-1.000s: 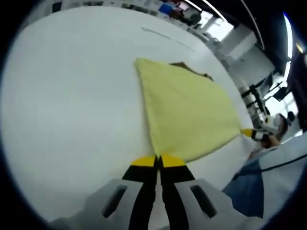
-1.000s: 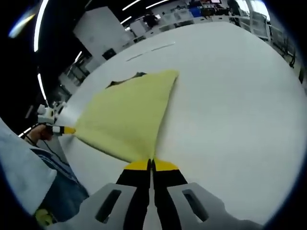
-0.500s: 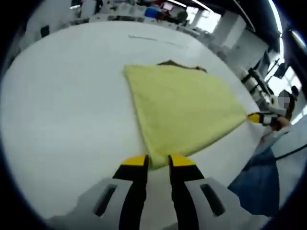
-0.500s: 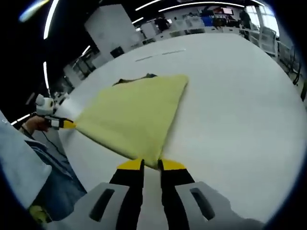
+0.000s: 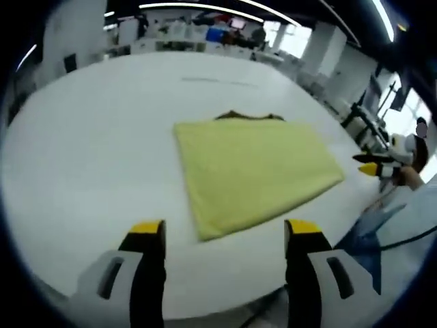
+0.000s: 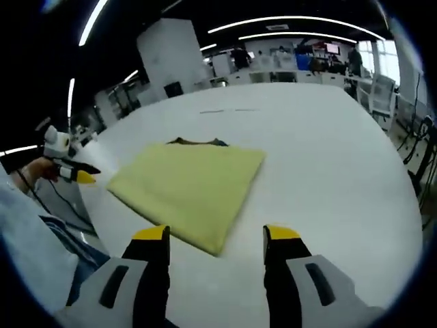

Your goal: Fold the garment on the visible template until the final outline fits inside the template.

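Observation:
A folded yellow garment (image 5: 252, 171) lies flat on the white table (image 5: 89, 137), with a dark collar edge (image 5: 247, 116) showing at its far side. My left gripper (image 5: 225, 229) stands open just short of the garment's near corner, holding nothing. In the right gripper view the same garment (image 6: 186, 184) lies ahead, its dark collar edge (image 6: 198, 142) at the back. My right gripper (image 6: 216, 234) is open over the near corner, with nothing between its fingers. The other gripper's yellow tip (image 5: 369, 168) shows at the right of the left gripper view, and at the left (image 6: 83, 177) of the right one.
A thin dark line (image 6: 225, 110) is marked on the table beyond the garment. A person's blue and white sleeve (image 6: 41, 246) fills the lower left of the right gripper view. Shelves, desks and chairs (image 6: 382, 89) stand past the table's far edge.
Both grippers have opened wide and let go of the garment's corners, then drawn back. The garment has settled flat on the table.

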`<state>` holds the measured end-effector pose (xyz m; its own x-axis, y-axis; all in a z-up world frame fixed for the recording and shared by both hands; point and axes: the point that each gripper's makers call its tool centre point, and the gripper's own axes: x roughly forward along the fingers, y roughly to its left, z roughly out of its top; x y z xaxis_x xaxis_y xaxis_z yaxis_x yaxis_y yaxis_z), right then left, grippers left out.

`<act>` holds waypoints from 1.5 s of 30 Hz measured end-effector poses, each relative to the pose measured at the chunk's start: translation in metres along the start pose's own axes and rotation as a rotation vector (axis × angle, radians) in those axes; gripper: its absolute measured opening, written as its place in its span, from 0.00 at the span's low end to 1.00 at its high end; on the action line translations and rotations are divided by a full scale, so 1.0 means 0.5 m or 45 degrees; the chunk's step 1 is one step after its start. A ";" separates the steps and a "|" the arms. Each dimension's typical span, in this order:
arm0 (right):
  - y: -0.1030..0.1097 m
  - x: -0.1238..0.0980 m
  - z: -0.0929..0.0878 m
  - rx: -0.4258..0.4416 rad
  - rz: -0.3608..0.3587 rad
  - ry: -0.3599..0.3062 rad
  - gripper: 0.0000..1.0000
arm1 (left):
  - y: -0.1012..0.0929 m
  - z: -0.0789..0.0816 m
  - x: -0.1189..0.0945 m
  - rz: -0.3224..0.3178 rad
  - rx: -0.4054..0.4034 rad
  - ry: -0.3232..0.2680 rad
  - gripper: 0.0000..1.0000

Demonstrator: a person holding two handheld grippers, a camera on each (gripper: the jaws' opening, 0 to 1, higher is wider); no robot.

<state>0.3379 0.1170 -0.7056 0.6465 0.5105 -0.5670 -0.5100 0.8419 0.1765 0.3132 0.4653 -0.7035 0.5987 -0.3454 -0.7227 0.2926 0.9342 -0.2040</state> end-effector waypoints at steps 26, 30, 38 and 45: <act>0.039 -0.066 0.023 -0.256 0.051 0.061 1.00 | -0.082 0.011 -0.062 -0.037 0.170 -0.045 1.00; 0.035 -0.069 0.025 -0.281 0.059 0.066 1.00 | -0.087 0.013 -0.058 -0.016 0.183 -0.039 1.00; 0.023 -0.079 0.035 -0.262 0.065 0.035 1.00 | -0.077 0.027 -0.064 0.057 0.160 -0.078 1.00; 0.020 -0.083 0.047 -0.298 0.061 0.037 1.00 | -0.081 0.034 -0.069 0.071 0.168 -0.084 1.00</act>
<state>0.3194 0.1082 -0.6612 0.6035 0.5409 -0.5858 -0.6596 0.7515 0.0143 0.2931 0.4378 -0.6589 0.6631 -0.3025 -0.6847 0.3504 0.9337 -0.0731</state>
